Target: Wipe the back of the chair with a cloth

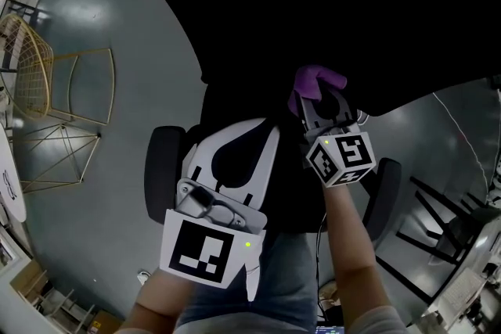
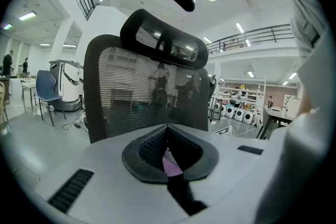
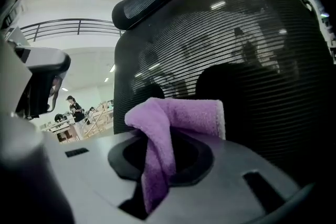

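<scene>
Purple cloth (image 3: 173, 118) is clamped in the right gripper (image 3: 160, 152), facing the mesh chair back (image 3: 252, 60) that fills its view from twelve to four o'clock (contact unclear). The left gripper (image 2: 168, 131) idles with its jaws together. The wipe looks about to begin, so the next move calls for pressing the cloth on and sweeping across.

1. Chair (image 2: 142, 94): black office chair, standing upright. The back is see-through mesh with horizontal ribs in a dark frame. 1 curved mesh headrest (image 2: 164, 43) sits on top.

2. Cloth (image 3: 170, 120): purple terry, folded and bunched, pinched between the jaws of the right gripper (image 3: 157, 147). 1 end hangs down. It is close to the mesh back; whether it touches cannot be told.
</scene>
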{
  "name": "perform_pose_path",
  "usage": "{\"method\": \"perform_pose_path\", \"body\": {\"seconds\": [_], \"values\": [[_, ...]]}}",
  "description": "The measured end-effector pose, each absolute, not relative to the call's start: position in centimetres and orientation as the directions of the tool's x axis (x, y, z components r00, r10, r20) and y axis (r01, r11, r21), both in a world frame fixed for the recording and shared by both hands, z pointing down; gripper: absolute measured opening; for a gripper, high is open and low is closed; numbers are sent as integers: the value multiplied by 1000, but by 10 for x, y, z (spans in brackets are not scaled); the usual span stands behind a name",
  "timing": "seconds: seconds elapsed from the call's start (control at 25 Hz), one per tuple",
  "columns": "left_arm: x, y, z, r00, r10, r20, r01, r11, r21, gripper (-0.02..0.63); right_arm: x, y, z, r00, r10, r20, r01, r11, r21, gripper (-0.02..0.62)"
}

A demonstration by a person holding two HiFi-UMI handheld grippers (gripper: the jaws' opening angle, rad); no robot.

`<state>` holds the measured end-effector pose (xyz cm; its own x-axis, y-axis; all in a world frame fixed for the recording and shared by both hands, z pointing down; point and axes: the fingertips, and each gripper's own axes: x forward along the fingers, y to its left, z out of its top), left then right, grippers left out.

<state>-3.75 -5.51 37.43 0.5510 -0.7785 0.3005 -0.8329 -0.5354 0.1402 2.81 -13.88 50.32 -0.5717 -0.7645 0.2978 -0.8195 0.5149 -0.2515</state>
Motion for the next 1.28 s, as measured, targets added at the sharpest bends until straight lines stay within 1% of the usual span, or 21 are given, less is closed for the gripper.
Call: {"method": "perform_pose_path", "body": {"seconds": [0.2,0.44,1.08,1.28], "values": [[-59,-55,377,527,-794,304,-849,-508,145,9,20,-138,503,-555,-781,286,-828,486,-278,69],[-70,-54,376,512,-804,302,-858,-493,145,9,-26,-135,504,-631,-714,304,-775,567,-278,69],[-118,-53,379,448,-836,318,-894,-425,142,9,-126,-127,507,-733,-611,298,-680,661,-318,69],[-130,-52,382,436,-840,321,-900,-409,152,9,-140,-124,508,-737,-614,284,-676,659,-330,69]]}}
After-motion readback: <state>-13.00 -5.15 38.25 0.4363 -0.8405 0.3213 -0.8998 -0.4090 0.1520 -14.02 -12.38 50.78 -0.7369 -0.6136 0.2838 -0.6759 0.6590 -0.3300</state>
